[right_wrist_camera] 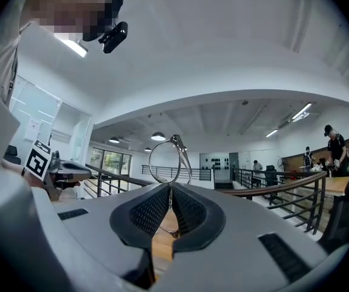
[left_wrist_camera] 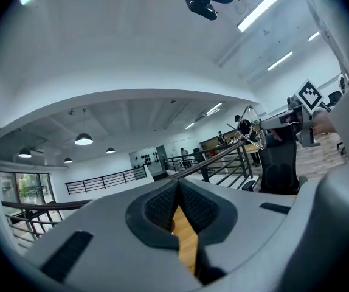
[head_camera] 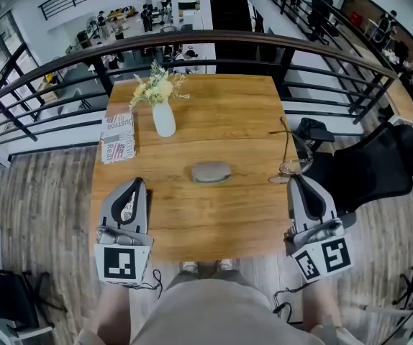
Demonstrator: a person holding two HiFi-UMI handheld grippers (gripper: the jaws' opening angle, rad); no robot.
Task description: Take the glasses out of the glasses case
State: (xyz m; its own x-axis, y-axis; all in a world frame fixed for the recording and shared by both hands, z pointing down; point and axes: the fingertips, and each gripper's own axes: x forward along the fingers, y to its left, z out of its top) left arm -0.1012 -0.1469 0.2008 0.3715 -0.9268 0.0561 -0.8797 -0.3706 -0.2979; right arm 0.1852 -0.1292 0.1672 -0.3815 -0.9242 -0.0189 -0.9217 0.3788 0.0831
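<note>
A grey glasses case (head_camera: pixel 211 172) lies closed in the middle of the wooden table (head_camera: pixel 214 221). Thin wire-framed glasses (head_camera: pixel 290 165) hang over the table's right edge, and my right gripper (head_camera: pixel 295 180) is shut on them. In the right gripper view one round lens (right_wrist_camera: pixel 168 160) stands up just past the right gripper (right_wrist_camera: pixel 170 190), its rim pinched between the pads. My left gripper (head_camera: pixel 136 183) rests at the table's left front edge, well left of the case. In its own view the left gripper (left_wrist_camera: pixel 178 187) is shut with nothing in it.
A white vase of flowers (head_camera: pixel 163 118) and a folded magazine (head_camera: pixel 118 136) sit at the table's back left. A black office chair (head_camera: pixel 379 165) stands close to the right edge. A dark railing (head_camera: pixel 214 42) runs behind the table.
</note>
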